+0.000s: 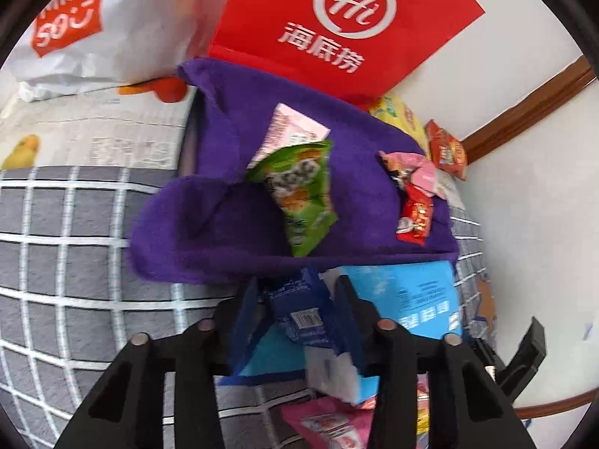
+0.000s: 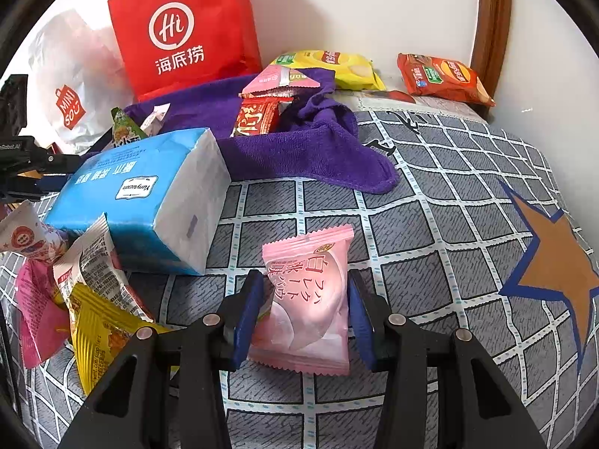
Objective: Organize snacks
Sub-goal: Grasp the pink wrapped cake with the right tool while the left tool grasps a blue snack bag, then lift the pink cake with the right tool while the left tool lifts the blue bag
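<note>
Left wrist view: left gripper (image 1: 299,295) narrowed onto a dark blue snack packet w/ barcode (image 1: 299,314), blue pads pressing both sides, packet held above a light blue tissue pack (image 1: 419,299) on the grey checked bed cover (image 1: 56,232). Ahead, a purple terry towel (image 1: 209,217) carries a green snack pouch (image 1: 299,194), a pink-white sachet (image 1: 290,127) and a red candy wrapper (image 1: 415,217). Behind: red paper bag w/ white "Hi" logo (image 1: 337,18), white plastic shopping bag (image 1: 112,30). Right wrist view: right gripper (image 2: 303,299) nearly closed on a pale pink peach-print snack packet (image 2: 307,299), pads contacting both edges, packet resting on bed cover. Yellow chip bag (image 2: 337,65) and orange chip bag (image 2: 441,76) lie by the wall, just apart.
</note>
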A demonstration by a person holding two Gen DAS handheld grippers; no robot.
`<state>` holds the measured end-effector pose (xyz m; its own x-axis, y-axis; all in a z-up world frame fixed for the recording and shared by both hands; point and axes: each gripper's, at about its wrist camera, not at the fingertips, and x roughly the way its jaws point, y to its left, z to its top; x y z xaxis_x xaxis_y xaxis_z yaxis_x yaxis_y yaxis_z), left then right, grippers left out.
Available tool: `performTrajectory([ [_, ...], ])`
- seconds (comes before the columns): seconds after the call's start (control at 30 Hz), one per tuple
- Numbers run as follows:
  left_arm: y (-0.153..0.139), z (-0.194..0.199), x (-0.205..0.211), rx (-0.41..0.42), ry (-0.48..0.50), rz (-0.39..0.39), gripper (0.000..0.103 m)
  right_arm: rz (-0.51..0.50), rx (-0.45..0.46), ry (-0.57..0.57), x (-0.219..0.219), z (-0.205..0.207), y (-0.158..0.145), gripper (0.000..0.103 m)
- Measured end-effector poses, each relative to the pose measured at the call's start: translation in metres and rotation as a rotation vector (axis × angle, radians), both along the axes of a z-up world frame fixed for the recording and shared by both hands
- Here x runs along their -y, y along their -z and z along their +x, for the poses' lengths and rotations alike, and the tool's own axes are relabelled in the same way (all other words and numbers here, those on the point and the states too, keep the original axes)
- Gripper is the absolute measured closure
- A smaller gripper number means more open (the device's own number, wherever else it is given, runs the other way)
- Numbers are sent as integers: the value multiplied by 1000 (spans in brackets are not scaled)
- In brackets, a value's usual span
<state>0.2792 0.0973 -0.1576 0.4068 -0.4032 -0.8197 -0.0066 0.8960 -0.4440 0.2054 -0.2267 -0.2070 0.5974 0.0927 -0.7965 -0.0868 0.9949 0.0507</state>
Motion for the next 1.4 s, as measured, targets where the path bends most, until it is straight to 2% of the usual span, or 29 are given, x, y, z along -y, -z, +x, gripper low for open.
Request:
performTrajectory([
  [0.3,8,-18,-28,-57,-57,99,67,-4,0,0,-1,0,0,57],
  [0.4,9,-20,-31,-51,-63,133,67,-3,0,0,-1,0,0,57],
  [0.5,6,-21,-24,-23,-17,121,63,-5,0,-1,-1,0,0,58],
  [0.57,6,-18,-17,-11,4,130,50,-6,0,-2,-1,0,0,58],
  [0.6,7,-16,-12,-9,14,140,47,-6,0,-2,-1,0,0,58],
  [0.73,18,-9,4,-28,37,192,46,-7,0,-3,0,0,0,58],
  [0.9,24,-12,15,2,50,262,52,-13,0,-5,-1,0,0,58],
  [0.97,24,-13,20,12,68,301,64,-17,0,-6,-1,0,0,58],
  [1.03,23,-14,24,24,82,304,68,-22,0,-6,-1,0,-1,58],
  [1.4,13,-29,24,52,99,317,75,-18,-11,1,1,0,-3,61],
])
